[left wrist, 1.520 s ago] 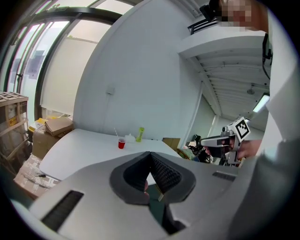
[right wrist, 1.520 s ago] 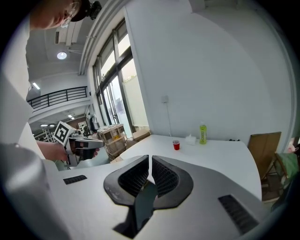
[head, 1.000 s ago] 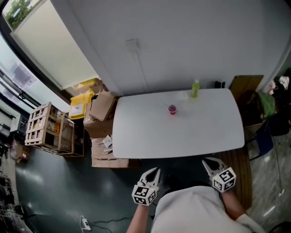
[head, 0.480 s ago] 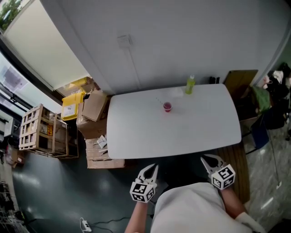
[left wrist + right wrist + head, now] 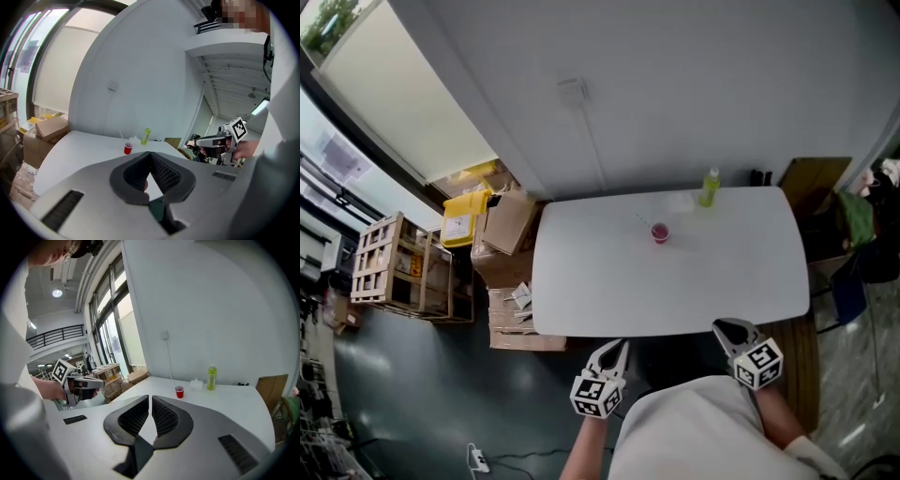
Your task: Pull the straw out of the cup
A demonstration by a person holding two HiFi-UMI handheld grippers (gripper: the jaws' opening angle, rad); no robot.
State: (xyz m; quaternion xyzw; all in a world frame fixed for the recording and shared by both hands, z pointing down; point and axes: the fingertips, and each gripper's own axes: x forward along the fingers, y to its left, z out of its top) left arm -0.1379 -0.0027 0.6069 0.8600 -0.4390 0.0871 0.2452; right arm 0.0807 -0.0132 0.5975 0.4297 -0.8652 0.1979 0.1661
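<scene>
A small red cup point(image 5: 660, 232) stands on the white table point(image 5: 675, 281) toward its far side, with a thin pale straw point(image 5: 643, 220) leaning out to its left. The cup shows small in the left gripper view point(image 5: 128, 149) and the right gripper view point(image 5: 179, 392). Both grippers hang in front of the table's near edge, far from the cup. My left gripper point(image 5: 620, 349) has its jaws together with nothing between them. My right gripper point(image 5: 724, 328) is likewise shut and empty.
A green bottle point(image 5: 710, 187) and a white box point(image 5: 680, 198) stand at the table's far edge, right of the cup. Cardboard boxes point(image 5: 508, 220), a yellow bin point(image 5: 464, 217) and a wooden crate point(image 5: 394, 267) crowd the floor left of the table. A brown panel point(image 5: 811, 175) leans at the right.
Only the head camera's framing has shifted slightly; the table and cup sit a little lower and to the right in view. Both grippers stay shut in front of the table.
</scene>
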